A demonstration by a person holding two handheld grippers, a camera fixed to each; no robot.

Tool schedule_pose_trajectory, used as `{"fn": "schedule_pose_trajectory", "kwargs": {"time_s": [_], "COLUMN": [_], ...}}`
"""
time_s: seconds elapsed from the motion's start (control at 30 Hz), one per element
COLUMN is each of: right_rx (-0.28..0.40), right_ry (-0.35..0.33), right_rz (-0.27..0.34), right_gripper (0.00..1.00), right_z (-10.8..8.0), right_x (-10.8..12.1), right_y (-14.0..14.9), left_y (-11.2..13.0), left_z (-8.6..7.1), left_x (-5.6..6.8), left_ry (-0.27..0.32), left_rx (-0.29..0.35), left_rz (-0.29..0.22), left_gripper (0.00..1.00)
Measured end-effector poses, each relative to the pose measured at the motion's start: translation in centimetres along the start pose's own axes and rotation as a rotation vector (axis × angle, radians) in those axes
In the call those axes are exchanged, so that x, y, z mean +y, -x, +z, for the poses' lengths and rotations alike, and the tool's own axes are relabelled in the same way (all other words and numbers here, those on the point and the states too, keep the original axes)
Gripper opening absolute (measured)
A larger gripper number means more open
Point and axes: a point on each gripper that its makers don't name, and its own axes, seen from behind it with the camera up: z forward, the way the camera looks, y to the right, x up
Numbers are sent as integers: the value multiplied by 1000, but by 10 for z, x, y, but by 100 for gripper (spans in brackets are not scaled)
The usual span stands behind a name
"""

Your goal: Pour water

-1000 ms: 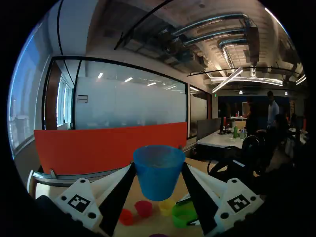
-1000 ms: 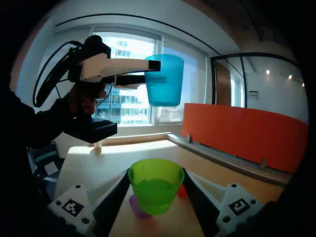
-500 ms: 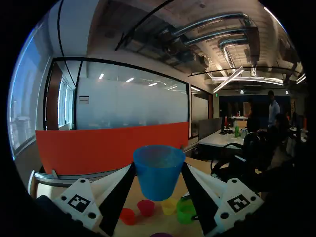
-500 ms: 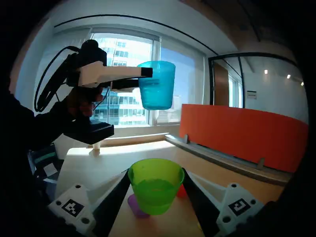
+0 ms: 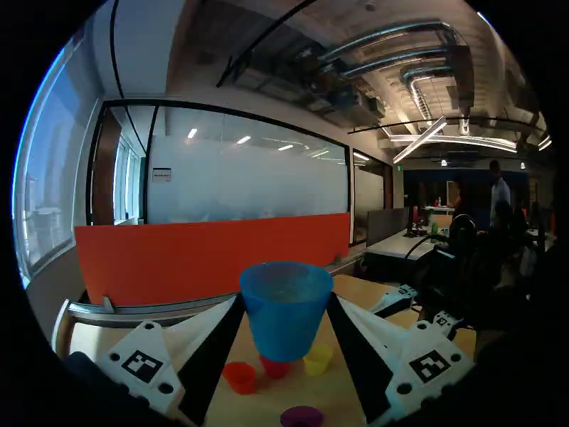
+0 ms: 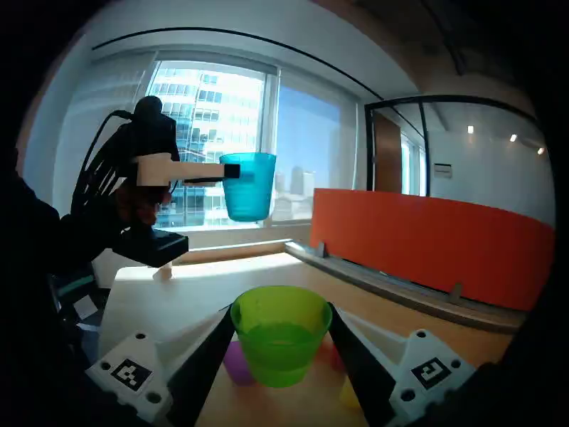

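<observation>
**Above the desk, two cups held up and the pour not yet begun**

Over the pale wooden desk [image 6: 192, 285], backed by a long orange partition [image 6: 441, 242], both tools are in the air with a cup each. In the right gripper view a hand [image 6: 135, 203] carries the left gripper [image 5: 286, 302] high against the window, well apart from the right one. Its fingers pinch a blue cup [image 5: 286, 320] by the sides – upright, rim level. The right gripper [image 6: 281, 320] sits lower and nearer the desk, its fingers pressed on either side of a green cup [image 6: 281, 338], which is also upright. Whether either cup holds water I cannot tell. The green one looks darker in its lower half, which may be liquid. Four small cups stand on the desk below: red [image 5: 240, 376], pink [image 5: 275, 368], yellow [image 5: 317, 359] and purple [image 5: 301, 416].

This looks like the carry before pouring. The next move calls for bringing one rim over the other cup's mouth – then a slow tilt, with the receiving cup kept steady and level beneath.
</observation>
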Motion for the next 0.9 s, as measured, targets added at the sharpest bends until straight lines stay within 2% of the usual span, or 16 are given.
{"fn": "schedule_pose_trajectory", "kwargs": {"time_s": [0.3,0.9], "right_rx": [-11,-30], "right_ry": [27,82], "right_rz": [5,10], "right_gripper": [91,91], "right_z": [-19,-53], "right_x": [11,29], "right_y": [-2,-2], "left_y": [8,26], "left_z": [-16,-41], "left_x": [-13,-34], "left_ry": [-23,-77], "left_rx": [-3,-12], "left_rz": [-22,-23], "left_gripper": [83,83]}}
